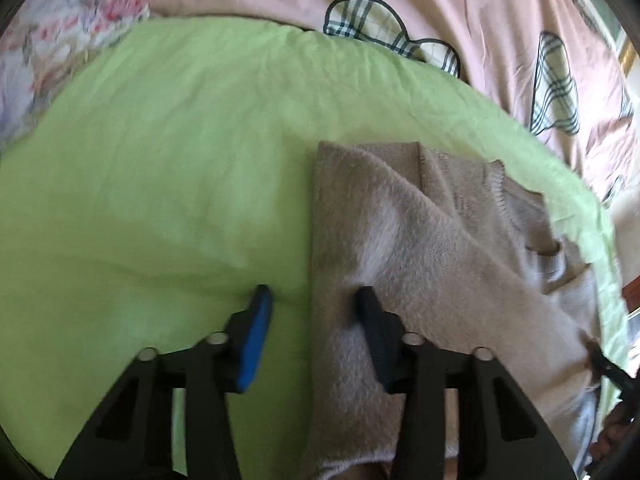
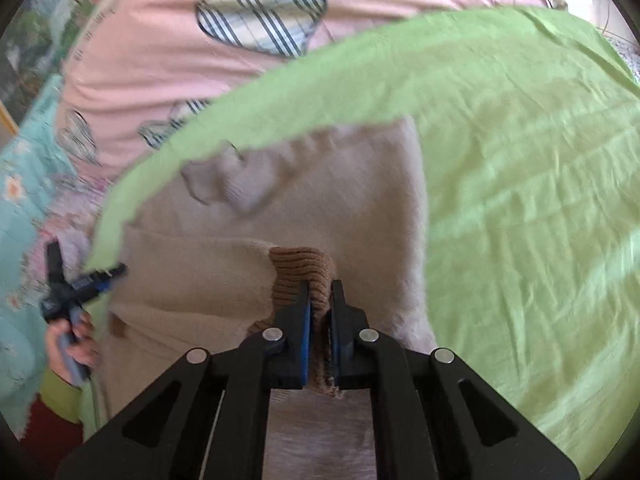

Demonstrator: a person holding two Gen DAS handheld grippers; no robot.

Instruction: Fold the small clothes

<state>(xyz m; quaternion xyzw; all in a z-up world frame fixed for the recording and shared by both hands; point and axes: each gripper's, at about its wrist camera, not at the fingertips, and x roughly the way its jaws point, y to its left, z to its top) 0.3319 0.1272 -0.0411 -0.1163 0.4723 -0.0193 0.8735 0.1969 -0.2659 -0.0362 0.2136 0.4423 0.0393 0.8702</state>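
A small beige fuzzy sweater point(image 1: 432, 240) lies partly folded on a green cloth point(image 1: 160, 160). My left gripper point(image 1: 316, 296) is open, low over the sweater's left edge: one finger presses the green cloth, the other presses the sweater. In the right wrist view the sweater point(image 2: 360, 184) lies ahead, and my right gripper point(image 2: 320, 284) is shut on the sweater's brown ribbed cuff point(image 2: 304, 268), held over the sweater body. The left gripper also shows at the left edge of the right wrist view point(image 2: 80, 280), held in a hand.
The green cloth point(image 2: 520, 160) lies on a bed with a pink cover with plaid heart patches point(image 2: 260, 8), also in the left wrist view point(image 1: 440, 0). A floral blanket point(image 1: 60, 40) lies at the far left. The right gripper's tip point(image 1: 608, 364) shows at the right edge.
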